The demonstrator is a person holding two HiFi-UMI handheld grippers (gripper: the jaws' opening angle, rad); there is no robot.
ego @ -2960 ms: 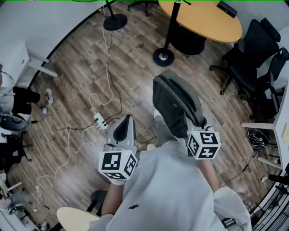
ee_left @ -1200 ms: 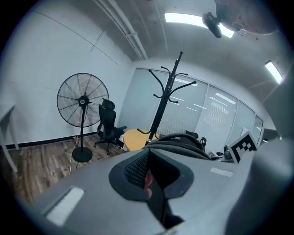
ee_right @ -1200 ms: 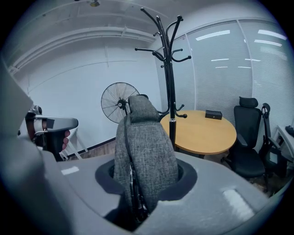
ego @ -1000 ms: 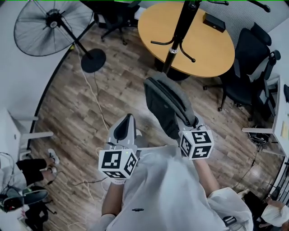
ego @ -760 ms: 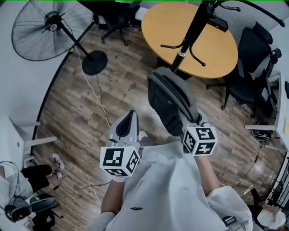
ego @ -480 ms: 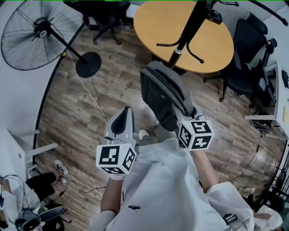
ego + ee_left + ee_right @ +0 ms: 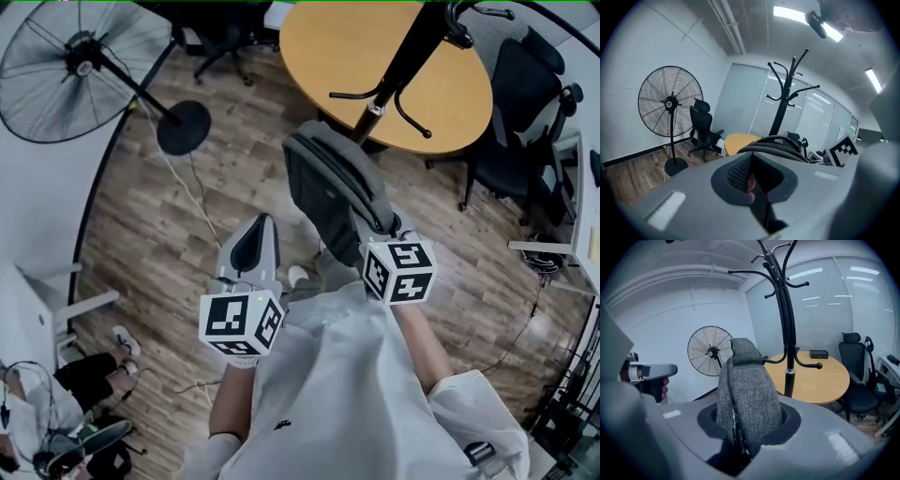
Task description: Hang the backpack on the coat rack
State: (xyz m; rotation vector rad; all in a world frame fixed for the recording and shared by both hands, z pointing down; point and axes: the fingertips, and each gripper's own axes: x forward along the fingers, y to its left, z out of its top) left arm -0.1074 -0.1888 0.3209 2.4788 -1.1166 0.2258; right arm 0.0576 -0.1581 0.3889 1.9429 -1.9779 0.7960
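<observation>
At far left a standing fan [image 7: 80, 61] sits on the wood floor [image 7: 178, 234]. My left tongs [image 7: 750, 157] are closed together with nothing between them. To their right, the grey backpack [image 7: 328, 187] is held up off the floor by my right tongs [image 7: 739, 430], which are clamped on its top fabric. The black coat rack [image 7: 403, 66] stands just beyond it.

No word, number or brand can be read in any view. The left cube [image 7: 242, 323] and right cube [image 7: 398, 270], lower centre of the head view, bear only black-and-white square patterns. The shirt mark [image 7: 278, 425] is too small to read.
</observation>
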